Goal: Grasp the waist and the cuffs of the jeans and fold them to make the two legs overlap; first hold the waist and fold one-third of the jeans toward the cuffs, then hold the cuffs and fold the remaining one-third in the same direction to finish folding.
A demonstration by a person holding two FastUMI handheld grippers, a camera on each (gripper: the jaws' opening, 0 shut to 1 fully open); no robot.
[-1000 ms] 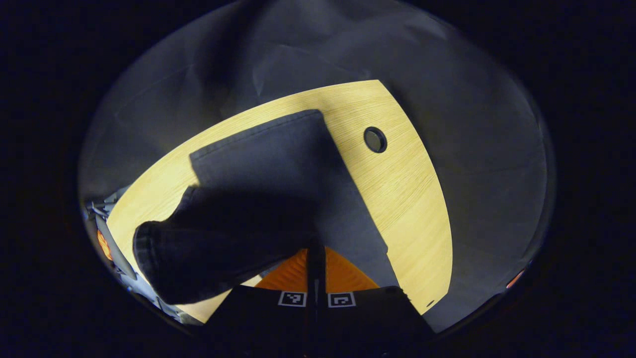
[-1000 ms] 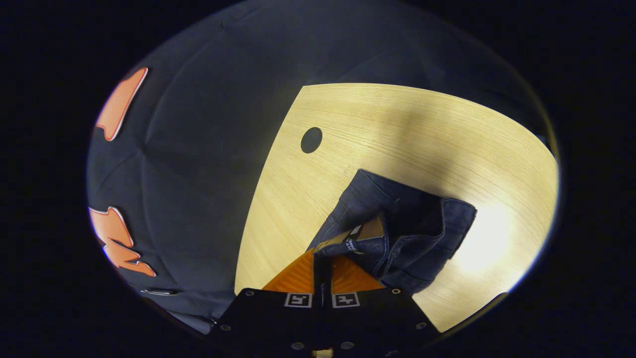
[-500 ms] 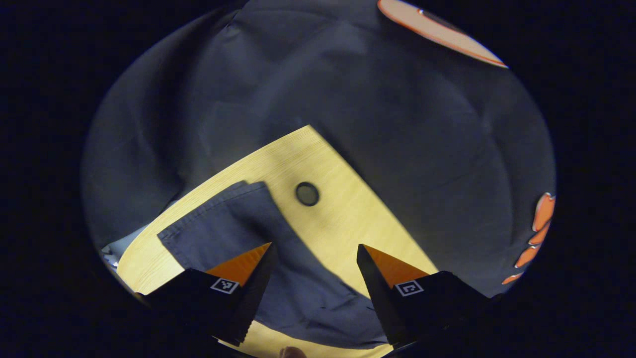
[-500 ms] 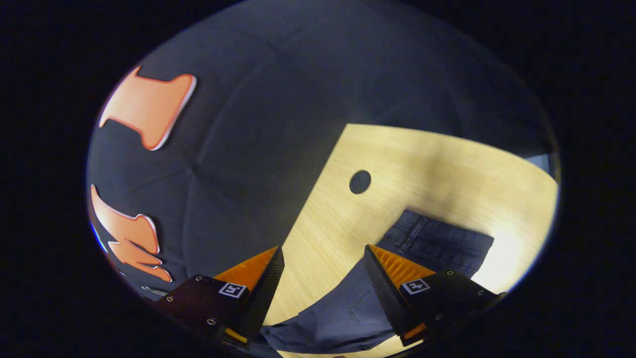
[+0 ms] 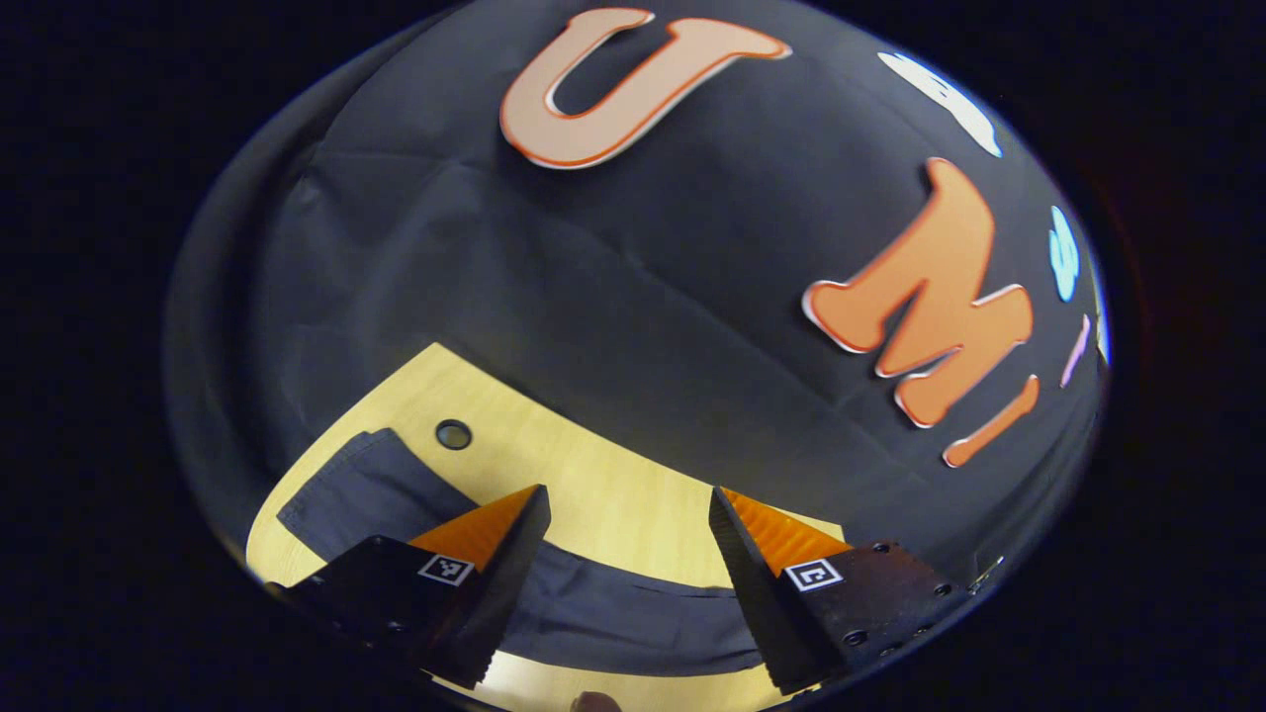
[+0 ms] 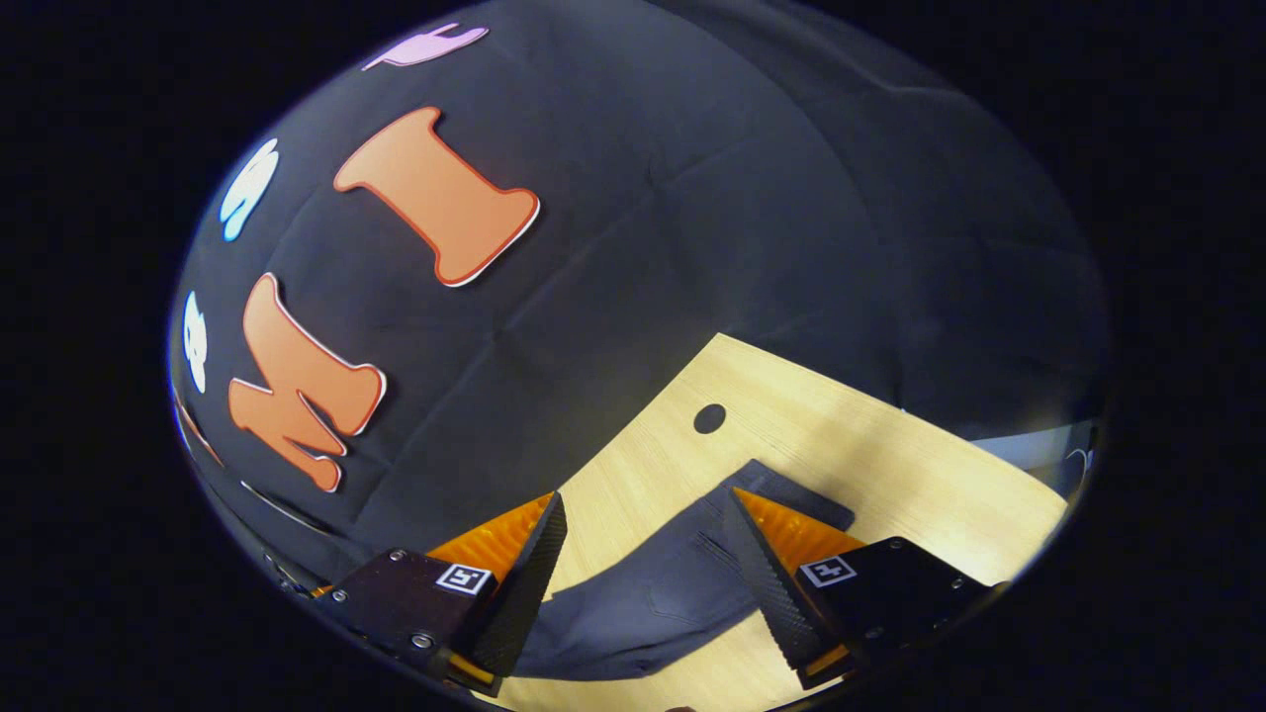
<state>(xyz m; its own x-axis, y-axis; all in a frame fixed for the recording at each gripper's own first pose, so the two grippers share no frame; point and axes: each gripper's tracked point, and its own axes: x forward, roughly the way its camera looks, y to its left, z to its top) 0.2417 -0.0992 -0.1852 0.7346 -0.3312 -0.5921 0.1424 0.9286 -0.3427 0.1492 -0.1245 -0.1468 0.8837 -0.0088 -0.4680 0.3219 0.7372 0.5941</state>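
Observation:
The dark blue jeans [image 5: 613, 613] lie flat on the light wooden table [image 5: 613, 499], seen low in the left gripper view, with one end [image 5: 346, 489] reaching toward the table's left. My left gripper [image 5: 625, 504] is open above them, holding nothing. In the right gripper view the jeans [image 6: 653, 593] lie on the table [image 6: 890, 465], a back pocket facing up. My right gripper [image 6: 643, 509] hangs open over them, apart from the cloth.
A round cable hole [image 5: 454, 434] is cut in the table near its far edge; the same cable hole [image 6: 709, 418] appears in the right gripper view. The black booth wall [image 5: 633, 297] rises straight behind the table.
Both grippers were shut on the jeans a second ago, then let go and opened. Since then both have risen and tilted up, so the jeans and table sank lower in each view.

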